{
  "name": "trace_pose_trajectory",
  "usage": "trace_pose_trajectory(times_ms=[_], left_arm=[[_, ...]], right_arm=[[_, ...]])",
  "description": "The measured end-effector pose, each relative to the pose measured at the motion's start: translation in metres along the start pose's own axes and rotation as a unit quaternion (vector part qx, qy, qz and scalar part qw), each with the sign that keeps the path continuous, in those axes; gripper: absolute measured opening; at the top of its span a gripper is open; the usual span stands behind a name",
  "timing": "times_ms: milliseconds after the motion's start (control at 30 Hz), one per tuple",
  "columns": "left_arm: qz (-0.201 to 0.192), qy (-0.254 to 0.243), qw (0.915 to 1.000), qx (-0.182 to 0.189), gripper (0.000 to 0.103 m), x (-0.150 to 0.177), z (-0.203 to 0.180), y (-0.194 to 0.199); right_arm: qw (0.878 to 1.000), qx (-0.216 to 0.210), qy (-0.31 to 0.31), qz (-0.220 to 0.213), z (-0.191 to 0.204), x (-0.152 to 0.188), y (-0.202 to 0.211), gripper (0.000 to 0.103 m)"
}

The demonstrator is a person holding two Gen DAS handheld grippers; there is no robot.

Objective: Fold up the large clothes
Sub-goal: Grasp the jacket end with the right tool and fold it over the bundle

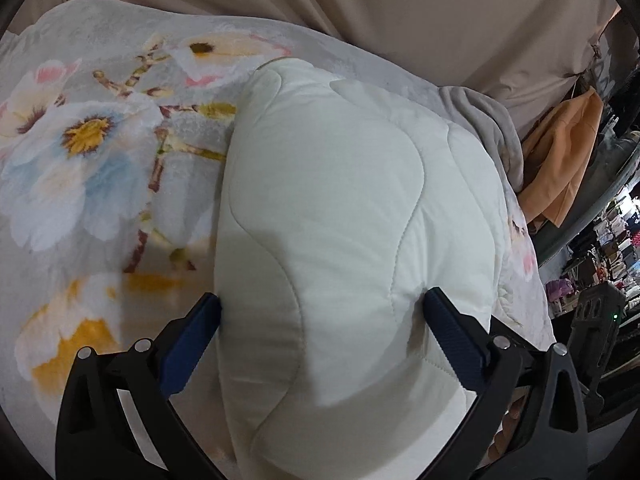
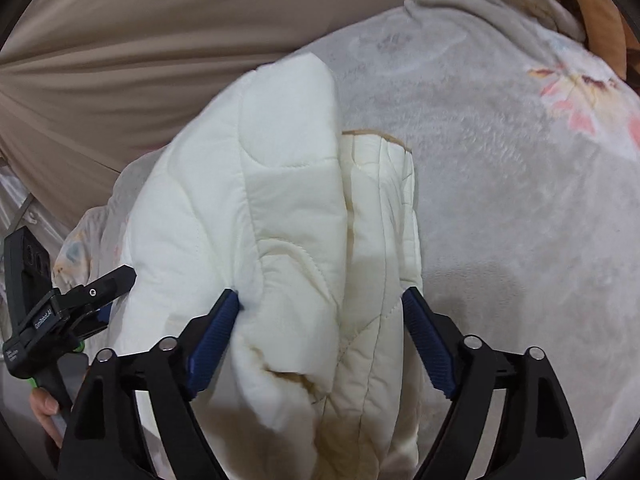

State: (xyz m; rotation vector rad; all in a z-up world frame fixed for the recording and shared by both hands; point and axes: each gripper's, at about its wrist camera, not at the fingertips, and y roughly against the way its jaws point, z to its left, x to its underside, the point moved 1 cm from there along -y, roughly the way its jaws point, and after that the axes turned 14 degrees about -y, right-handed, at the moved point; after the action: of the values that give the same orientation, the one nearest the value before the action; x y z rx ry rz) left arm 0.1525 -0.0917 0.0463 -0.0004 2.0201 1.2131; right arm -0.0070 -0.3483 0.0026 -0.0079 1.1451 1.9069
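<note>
A white quilted padded garment point(image 1: 340, 200) lies bunched on a grey floral blanket point(image 1: 100, 152). My left gripper point(image 1: 322, 302) stands wide open astride the near end of the bundle. Its blue pads point(image 1: 452, 336) touch the fabric's sides without clamping it. In the right wrist view the same garment point(image 2: 280, 200) shows a folded flap over a cream lining. My right gripper point(image 2: 322, 298) is open around it, its left pad point(image 2: 216, 332) brushing the fabric and its right pad beside the garment's edge. A hand point(image 2: 44, 404) holds the left tool's black body point(image 2: 36, 320) at the far left.
The blanket point(image 2: 500, 180) spreads wide to the right of the garment. A beige cloth wall point(image 1: 400, 8) rises behind. A grey fleece piece point(image 1: 480, 120) and an orange garment point(image 1: 560, 152) lie at the far right, with cluttered shelves point(image 1: 608, 240) beyond.
</note>
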Motion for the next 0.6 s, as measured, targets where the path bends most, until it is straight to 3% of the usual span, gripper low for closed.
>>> trace_pose_trajectory(times_ms=[167, 300, 467, 533, 600], left_arm=[[-0.003, -0.019, 0.9989, -0.042, 0.098, -0.002, -0.014, -0.011], [-0.006, -0.027, 0.9975, -0.064, 0.098, -0.004, -0.018, -0.016], [-0.013, -0.038, 0.9955, -0.085, 0.098, -0.003, -0.02, -0.022], [-0.013, -0.04, 0.9952, -0.088, 0.098, -0.003, -0.02, -0.023], [-0.01, -0.04, 0.9955, -0.085, 0.098, -0.004, -0.02, -0.022]], right_arm=[[1.0, -0.01, -0.011, 0.026, -0.007, -0.008, -0.016, 0.092], [0.997, -0.041, -0.036, 0.046, -0.017, -0.01, -0.027, 0.093], [0.997, -0.046, -0.028, 0.051, -0.012, -0.008, -0.032, 0.092], [0.997, -0.054, -0.03, 0.054, -0.01, -0.008, -0.033, 0.087], [0.996, -0.066, -0.029, 0.055, -0.01, -0.009, -0.03, 0.072]])
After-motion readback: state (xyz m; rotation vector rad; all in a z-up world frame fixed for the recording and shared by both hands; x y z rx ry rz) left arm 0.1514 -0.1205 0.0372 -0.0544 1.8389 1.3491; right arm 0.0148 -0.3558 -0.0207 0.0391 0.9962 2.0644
